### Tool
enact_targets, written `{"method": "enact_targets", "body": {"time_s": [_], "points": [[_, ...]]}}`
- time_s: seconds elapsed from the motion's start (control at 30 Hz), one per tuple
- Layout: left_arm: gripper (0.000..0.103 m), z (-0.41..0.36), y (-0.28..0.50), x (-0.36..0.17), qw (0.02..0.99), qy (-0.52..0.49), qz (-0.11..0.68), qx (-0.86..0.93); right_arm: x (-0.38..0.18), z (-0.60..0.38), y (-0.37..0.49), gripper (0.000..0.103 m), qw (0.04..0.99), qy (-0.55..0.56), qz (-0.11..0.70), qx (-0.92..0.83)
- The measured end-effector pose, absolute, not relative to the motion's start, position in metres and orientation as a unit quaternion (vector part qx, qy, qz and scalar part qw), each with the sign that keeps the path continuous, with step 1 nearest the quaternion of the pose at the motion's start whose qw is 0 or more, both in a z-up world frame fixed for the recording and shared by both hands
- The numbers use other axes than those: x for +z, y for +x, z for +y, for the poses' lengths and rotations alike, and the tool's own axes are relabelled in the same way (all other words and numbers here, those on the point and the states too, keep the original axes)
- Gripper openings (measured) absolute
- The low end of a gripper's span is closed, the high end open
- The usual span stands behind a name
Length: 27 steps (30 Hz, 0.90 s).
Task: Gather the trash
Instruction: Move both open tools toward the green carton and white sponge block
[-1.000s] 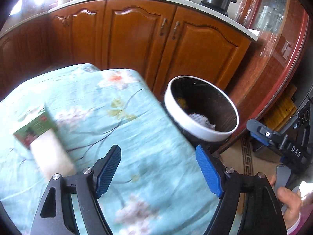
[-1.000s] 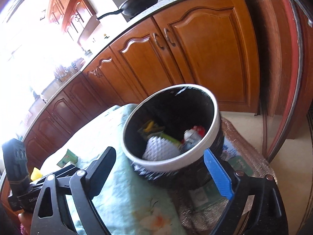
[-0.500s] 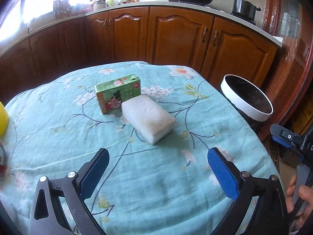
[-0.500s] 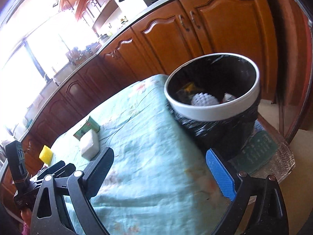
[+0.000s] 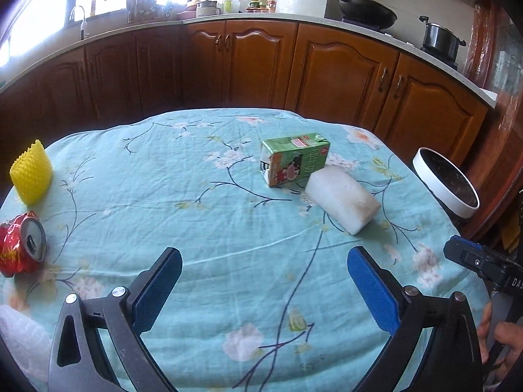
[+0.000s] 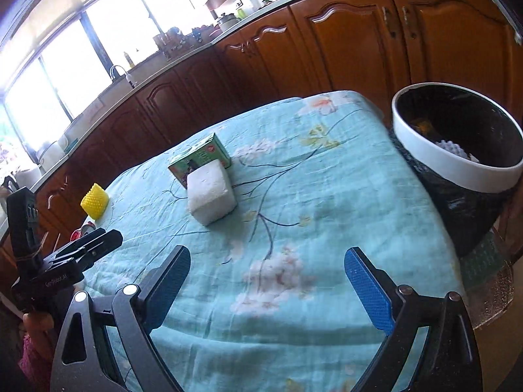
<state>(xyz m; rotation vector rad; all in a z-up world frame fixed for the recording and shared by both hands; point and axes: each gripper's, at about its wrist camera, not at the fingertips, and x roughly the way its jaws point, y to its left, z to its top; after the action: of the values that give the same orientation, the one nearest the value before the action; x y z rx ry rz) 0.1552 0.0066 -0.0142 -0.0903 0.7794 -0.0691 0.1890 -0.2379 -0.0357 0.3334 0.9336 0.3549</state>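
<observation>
At centre frame on the floral teal surface point(image 5: 228, 261), a green drink carton point(image 5: 295, 158) touches a white foam block point(image 5: 341, 202). I hold both left gripper point(image 5: 264, 277) and right gripper point(image 6: 268, 277) with fingers apart, empty. Risk: grasping one may knock the other aside, away from the white-rimmed black bin point(image 6: 457, 150).

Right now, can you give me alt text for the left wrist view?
An open, empty left hand-held gripper points over a floral teal tablecloth holding a green carton, white foam block, yellow sponge and crushed red can. A white-rimmed bin stands at the right edge.
</observation>
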Motion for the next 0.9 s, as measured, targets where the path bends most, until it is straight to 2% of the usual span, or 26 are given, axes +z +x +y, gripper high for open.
{"method": "enact_targets", "body": {"time_s": [0.5, 0.6, 0.67, 0.8, 0.9], "points": [[0.102, 0.032, 0.226, -0.036, 0.915, -0.011, 0.398, -0.055, -0.045, -0.170, 0.252, 0.094, 0.847, 0.069, 0.471, 0.238], [0.102, 0.030, 0.245, -0.042, 0.913, 0.003, 0.401, -0.071, -0.047, -0.161, 0.264, 0.089, 0.846, 0.051, 0.472, 0.242], [0.102, 0.029, 0.259, -0.047, 0.910, 0.006, 0.407, -0.076, -0.051, -0.155, 0.272, 0.079, 0.842, 0.044, 0.478, 0.246], [0.102, 0.027, 0.282, -0.055, 0.905, 0.012, 0.415, -0.090, -0.062, -0.146, 0.285, 0.071, 0.832, 0.038, 0.493, 0.253], [0.101, 0.019, 0.296, -0.061, 0.903, 0.025, 0.419, -0.092, -0.067, -0.144, 0.288, 0.052, 0.822, 0.049, 0.497, 0.272]]}}
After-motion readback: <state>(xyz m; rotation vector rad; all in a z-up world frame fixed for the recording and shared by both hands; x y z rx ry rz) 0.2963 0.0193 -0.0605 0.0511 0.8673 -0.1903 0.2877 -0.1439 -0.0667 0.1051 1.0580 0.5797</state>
